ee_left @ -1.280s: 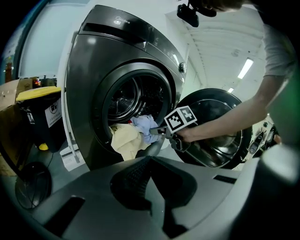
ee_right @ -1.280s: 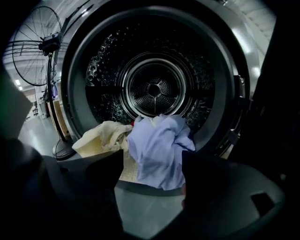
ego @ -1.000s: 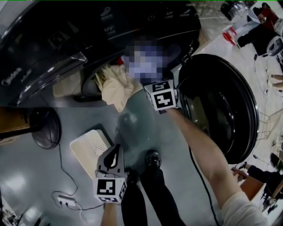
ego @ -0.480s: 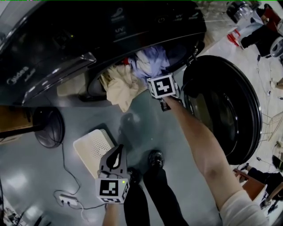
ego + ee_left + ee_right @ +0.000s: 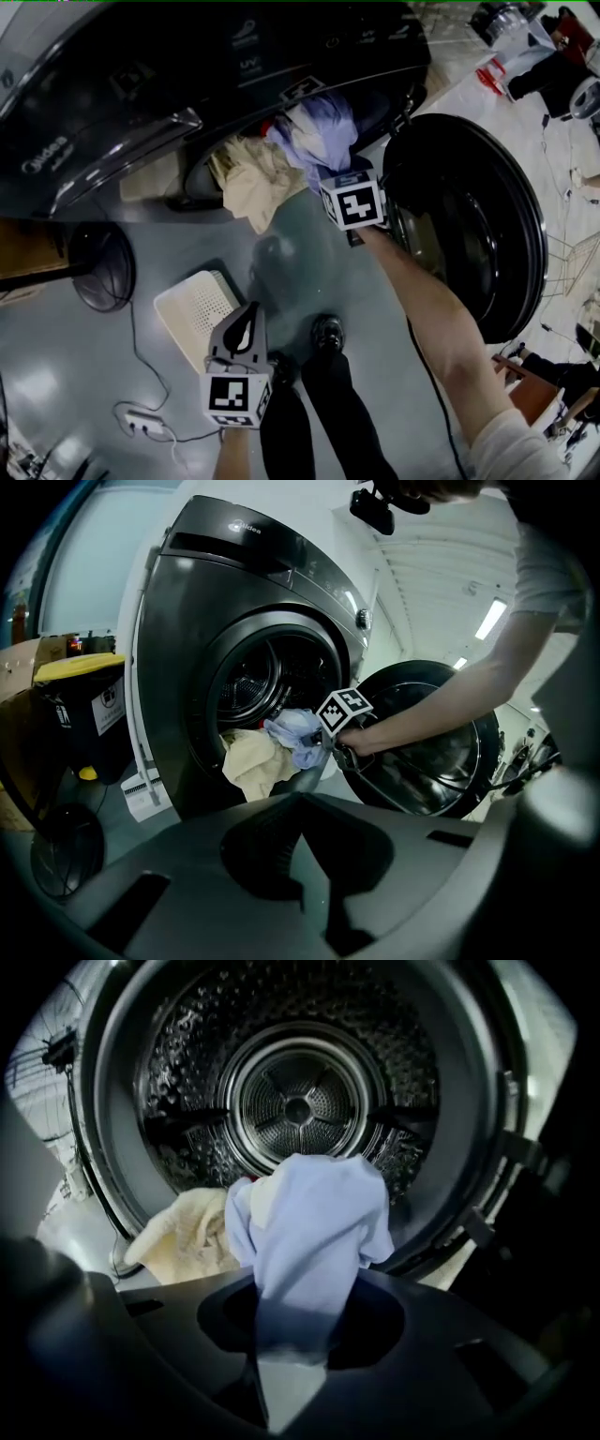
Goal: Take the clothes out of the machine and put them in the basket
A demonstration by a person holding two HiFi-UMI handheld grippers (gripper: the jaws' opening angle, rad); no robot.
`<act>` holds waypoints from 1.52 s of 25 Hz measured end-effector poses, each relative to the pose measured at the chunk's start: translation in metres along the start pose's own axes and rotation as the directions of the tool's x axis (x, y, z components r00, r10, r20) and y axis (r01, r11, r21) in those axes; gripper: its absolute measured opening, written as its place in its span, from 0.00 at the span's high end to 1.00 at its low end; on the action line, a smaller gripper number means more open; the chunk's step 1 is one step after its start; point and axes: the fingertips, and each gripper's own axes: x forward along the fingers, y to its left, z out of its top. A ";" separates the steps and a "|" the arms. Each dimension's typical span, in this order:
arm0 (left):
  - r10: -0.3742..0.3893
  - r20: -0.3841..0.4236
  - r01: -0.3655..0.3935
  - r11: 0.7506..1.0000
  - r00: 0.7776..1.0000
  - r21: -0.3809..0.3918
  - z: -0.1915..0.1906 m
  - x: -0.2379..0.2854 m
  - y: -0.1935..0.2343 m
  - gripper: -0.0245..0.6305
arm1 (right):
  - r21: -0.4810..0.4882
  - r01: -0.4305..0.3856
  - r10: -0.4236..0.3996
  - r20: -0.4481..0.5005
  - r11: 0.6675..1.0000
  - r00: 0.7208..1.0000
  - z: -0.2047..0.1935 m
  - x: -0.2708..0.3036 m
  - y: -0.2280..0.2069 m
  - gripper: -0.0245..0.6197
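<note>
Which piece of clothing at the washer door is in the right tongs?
The pale blue garment: the right tongs have just been closing on it; the cream one hangs over the rim, untouched.

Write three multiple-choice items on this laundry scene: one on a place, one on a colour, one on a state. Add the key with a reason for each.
1. Where is the cream cloth?
A. Hanging out over the drum's front rim.
B. In a basket.
C. On the person's shoe.

2. What colour is the garment in the right gripper?
A. Red.
B. Pale blue.
C. Black.

3. How does the door stand?
A. Shut.
B. Swung wide open.
C. Taken off and lying flat on the floor.

Key:
1 A: the cloth droops from the lower edge of the opening.
2 B: the right gripper view shows pale blue fabric pinched between jaws that have just been closing.
3 B: the head view shows the door swung aside, next to the open drum.
</note>
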 end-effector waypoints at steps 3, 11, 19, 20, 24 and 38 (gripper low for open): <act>-0.012 0.014 0.012 1.000 1.000 0.018 0.009 0.001 -0.005 0.93 | 0.007 0.005 -0.005 0.038 1.000 0.999 0.001 -0.020 0.002 0.74; -0.023 0.015 0.023 0.999 1.000 0.028 0.025 -0.004 -0.014 0.93 | 0.083 0.025 -0.034 0.111 0.996 0.993 -0.007 -0.080 0.000 0.75; -0.039 0.029 0.038 0.999 0.999 0.034 0.043 -0.007 -0.028 0.93 | 0.075 0.047 -0.059 0.166 0.996 0.984 -0.014 -0.146 -0.003 0.75; -0.040 0.029 0.039 0.999 0.999 0.035 0.045 -0.008 -0.030 0.93 | 0.080 0.046 -0.060 0.171 0.996 0.983 -0.015 -0.154 -0.003 0.75; -0.038 0.048 0.036 0.999 0.998 0.041 0.057 -0.013 -0.034 0.93 | 0.120 0.054 -0.076 0.187 0.991 0.979 -0.018 -0.188 -0.001 0.75; -0.012 0.084 0.009 0.999 0.996 0.031 0.078 -0.043 -0.041 0.93 | 0.092 0.035 -0.054 0.220 0.995 0.974 -0.032 -0.295 0.034 0.75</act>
